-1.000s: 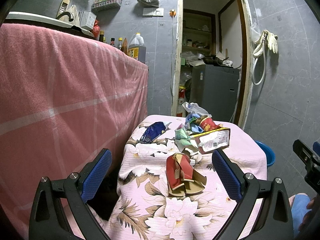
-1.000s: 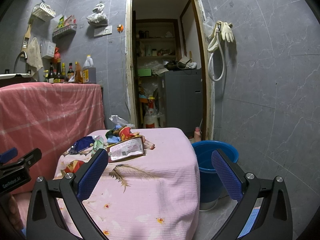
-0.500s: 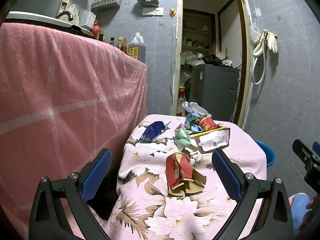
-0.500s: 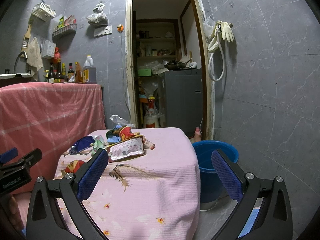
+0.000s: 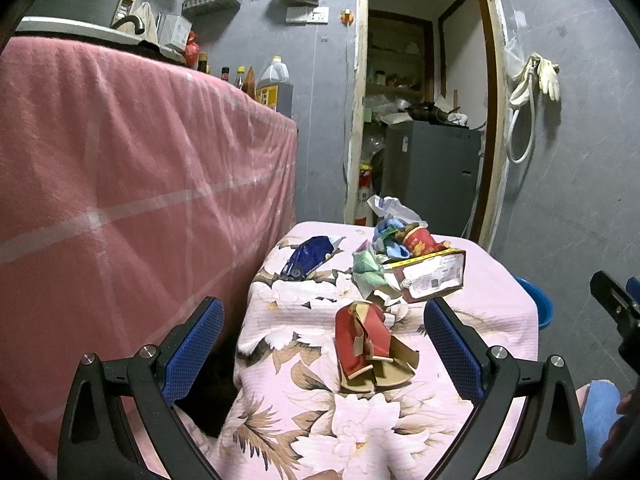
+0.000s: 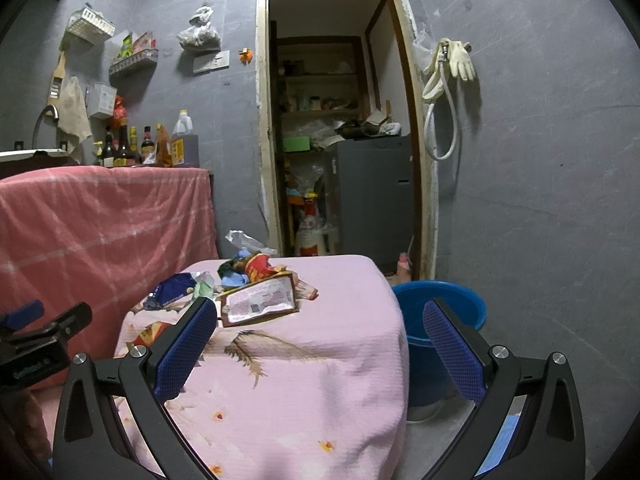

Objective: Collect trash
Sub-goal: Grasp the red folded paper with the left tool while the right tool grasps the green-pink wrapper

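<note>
Both tongs (image 5: 323, 336) (image 6: 320, 338) wide open, empty

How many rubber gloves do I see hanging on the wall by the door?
1 pale glove shows clearly, hanging with a white hose on the grey wall right of the doorway. A second may hide behind it.

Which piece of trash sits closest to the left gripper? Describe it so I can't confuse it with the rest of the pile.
On the table with the pink floral cloth, look at the near end, ahead of the open left gripper. The flattened red and tan carton lies there alone, nearer than the heap around the label-faced packet. Nothing else is red, crushed flat and folded open.
</note>
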